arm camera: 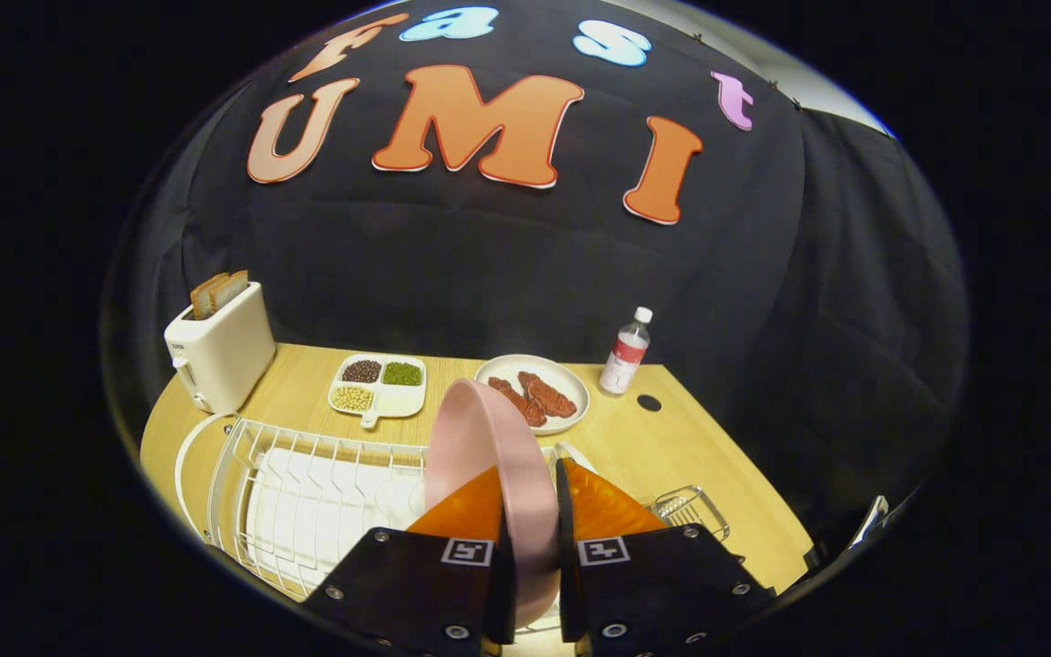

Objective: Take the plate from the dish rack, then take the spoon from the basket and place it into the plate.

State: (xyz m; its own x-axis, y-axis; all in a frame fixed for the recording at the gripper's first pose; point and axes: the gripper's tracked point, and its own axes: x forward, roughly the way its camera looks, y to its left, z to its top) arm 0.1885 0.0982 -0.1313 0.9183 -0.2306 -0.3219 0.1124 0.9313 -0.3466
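Between the two fingers of the tool [533, 538] sits a pink plate [489, 456], standing on its edge. Both fingers press on its rim, one on each side, so the tool is clamped on the plate. Right below it is the white wire dish rack [306, 493], near the front edge of the wooden surface [681, 447]. A small wire basket [691, 507] sits just beside the rack, toward the right edge. Farther back are a split tray of beans [379, 385] and a white plate of meat [535, 391]. A white toaster with bread [220, 351] stands at the back left corner. A water bottle [626, 354] stands near the back edge.
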